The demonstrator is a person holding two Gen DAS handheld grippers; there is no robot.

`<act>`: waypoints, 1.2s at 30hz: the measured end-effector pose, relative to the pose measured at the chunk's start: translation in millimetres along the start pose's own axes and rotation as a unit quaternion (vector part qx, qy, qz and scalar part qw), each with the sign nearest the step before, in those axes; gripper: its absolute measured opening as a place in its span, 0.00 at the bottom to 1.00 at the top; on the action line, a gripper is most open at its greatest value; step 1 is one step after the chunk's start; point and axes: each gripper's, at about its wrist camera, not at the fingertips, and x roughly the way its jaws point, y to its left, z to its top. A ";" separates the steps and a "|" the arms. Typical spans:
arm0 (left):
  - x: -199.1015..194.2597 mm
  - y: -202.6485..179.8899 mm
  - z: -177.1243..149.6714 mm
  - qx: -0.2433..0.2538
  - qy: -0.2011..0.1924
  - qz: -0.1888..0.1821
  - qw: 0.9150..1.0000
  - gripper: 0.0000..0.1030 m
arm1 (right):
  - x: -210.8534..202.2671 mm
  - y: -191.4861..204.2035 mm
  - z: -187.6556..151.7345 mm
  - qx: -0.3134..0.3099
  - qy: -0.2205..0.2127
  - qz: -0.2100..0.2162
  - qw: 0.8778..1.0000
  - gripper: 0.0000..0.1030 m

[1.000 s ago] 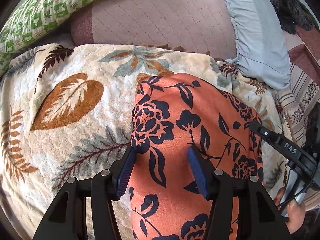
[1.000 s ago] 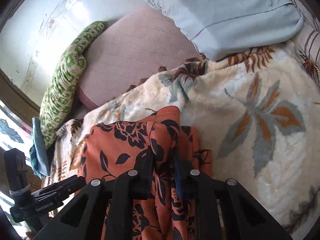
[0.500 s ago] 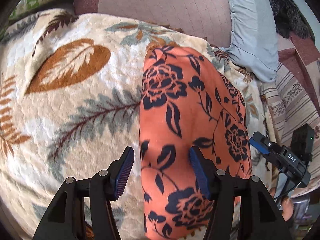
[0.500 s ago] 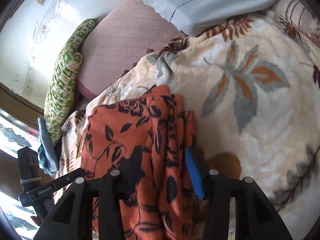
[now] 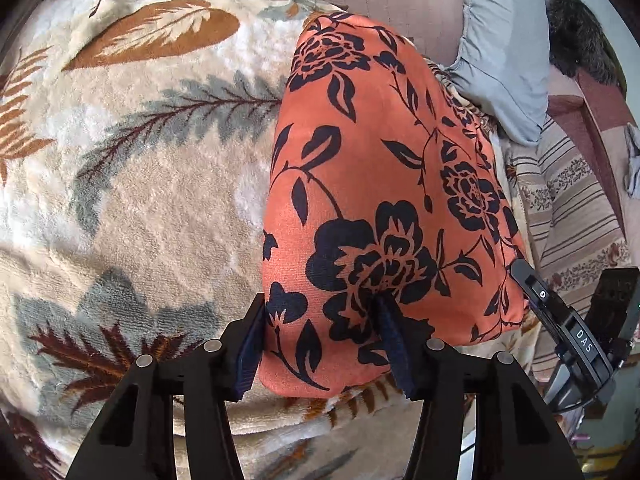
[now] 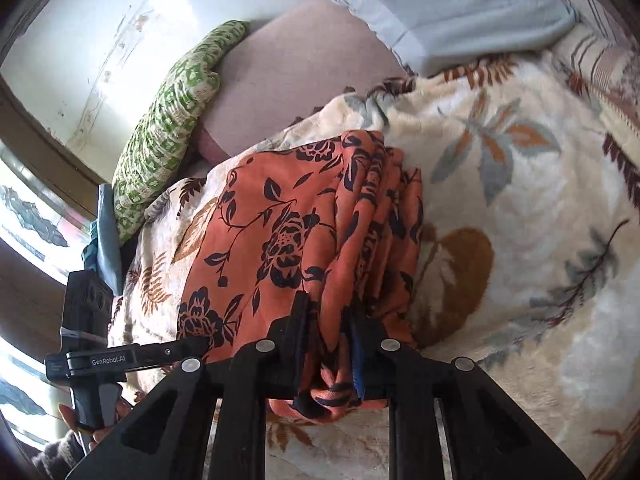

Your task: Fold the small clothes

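Observation:
An orange garment with dark navy flowers (image 5: pixel 384 184) lies folded on a cream leaf-print blanket (image 5: pixel 132 184). My left gripper (image 5: pixel 320 344) is open, its fingers astride the garment's near left corner. In the right wrist view the same garment (image 6: pixel 288 224) shows bunched folds along its right edge. My right gripper (image 6: pixel 326 340) is shut on that bunched near edge of the garment. The right gripper also shows at the right of the left wrist view (image 5: pixel 560 320), and the left gripper at the left of the right wrist view (image 6: pixel 120 360).
A pale blue pillow (image 6: pixel 460 4), a pink cushion (image 6: pixel 304 64) and a green patterned pillow (image 6: pixel 168 120) lie beyond the blanket. A striped bedsheet (image 5: pixel 572 200) runs along the right. A wall and window frame stand behind.
Both grippers have drawn back toward the garment's near edge. The right gripper opened half a second ago and has now shut on the bunched folds. The left gripper stays open.

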 end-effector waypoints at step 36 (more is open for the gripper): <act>-5.0 14.4 83.8 -0.020 0.000 -0.028 0.999 0.66 | 74.8 -75.8 57.0 0.138 0.007 0.064 0.988 0.53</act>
